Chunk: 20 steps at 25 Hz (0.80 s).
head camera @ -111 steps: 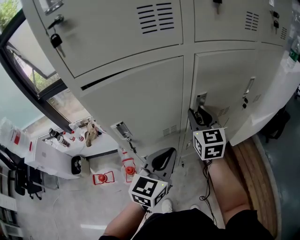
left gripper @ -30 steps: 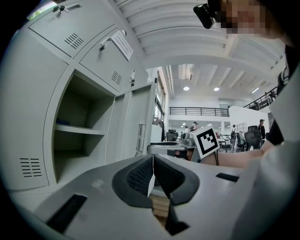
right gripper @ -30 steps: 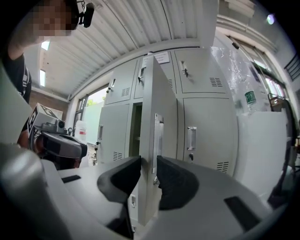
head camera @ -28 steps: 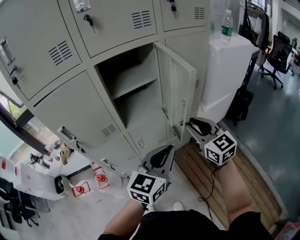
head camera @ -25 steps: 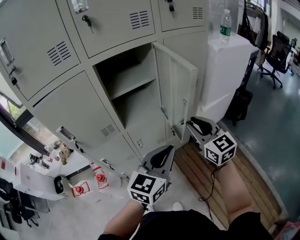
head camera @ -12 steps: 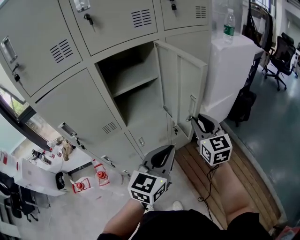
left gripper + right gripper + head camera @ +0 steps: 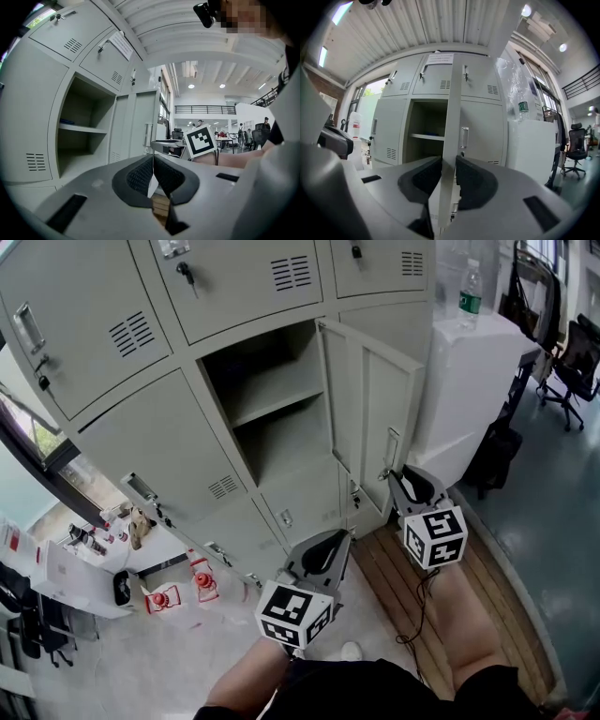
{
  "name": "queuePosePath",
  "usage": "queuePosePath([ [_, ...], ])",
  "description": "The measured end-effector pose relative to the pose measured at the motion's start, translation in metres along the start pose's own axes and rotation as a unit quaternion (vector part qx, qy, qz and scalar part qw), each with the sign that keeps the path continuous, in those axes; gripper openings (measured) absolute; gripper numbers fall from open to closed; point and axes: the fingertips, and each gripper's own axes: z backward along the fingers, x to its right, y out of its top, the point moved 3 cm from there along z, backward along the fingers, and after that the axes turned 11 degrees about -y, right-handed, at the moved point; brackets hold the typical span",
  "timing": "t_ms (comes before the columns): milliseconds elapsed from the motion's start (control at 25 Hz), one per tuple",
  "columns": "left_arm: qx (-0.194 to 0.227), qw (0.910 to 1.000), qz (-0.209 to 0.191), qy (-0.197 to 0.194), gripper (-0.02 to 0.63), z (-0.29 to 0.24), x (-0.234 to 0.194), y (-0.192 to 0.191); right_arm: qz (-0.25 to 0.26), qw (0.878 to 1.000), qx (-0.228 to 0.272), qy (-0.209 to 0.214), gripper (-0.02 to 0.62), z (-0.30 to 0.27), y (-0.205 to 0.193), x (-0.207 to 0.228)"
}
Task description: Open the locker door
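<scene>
The bank of pale grey metal lockers is seen from above in the head view. One lower compartment stands open, and an inner shelf is exposed; nothing can be made out on it for certain.

The grey steel locker door is swung well out from its frame, roughly square to the locker front. In the right gripper view it is seen edge-on.

Right gripper: held level, low on the free edge of the door. The fingers are pinching that edge, one pad on each face.

Left gripper: held level, well apart from the lockers. The fingers are pressed together with nothing between them.

The small metal pull handle is noted just above the right gripper and is not gripped; the door is held by its edge alone.

Step judged: late in the opening swing, and the task is nearly done. Next move calls for the pinch to be carried round along the door's arc, so that the thin edge is not twisted or lost, and then for the fingers to be spread and drawn clear.
</scene>
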Motion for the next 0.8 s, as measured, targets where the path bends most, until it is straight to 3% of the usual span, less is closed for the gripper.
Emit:
queuePosePath([
  [320,0.004,0.9994,0.006,0.033,0.017,0.014,0.009,-0.007,0.003,1.0,0.025,-0.01,0.15,0.021,0.009,0.0],
  [400,0.005,0.9991,0.009,0.042,0.017,0.022,0.009,-0.009,0.004,0.999,0.033,-0.007,0.119,0.03,0.015,-0.008],
  [480,0.007,0.9987,0.011,0.05,0.017,0.031,0.008,-0.009,0.001,0.999,0.034,0.011,0.058,0.038,0.02,-0.021],
  [800,0.008,0.9966,0.017,0.08,0.017,0.087,-0.004,-0.013,-0.009,0.995,0.017,0.096,0.054,0.055,0.022,-0.104],
])
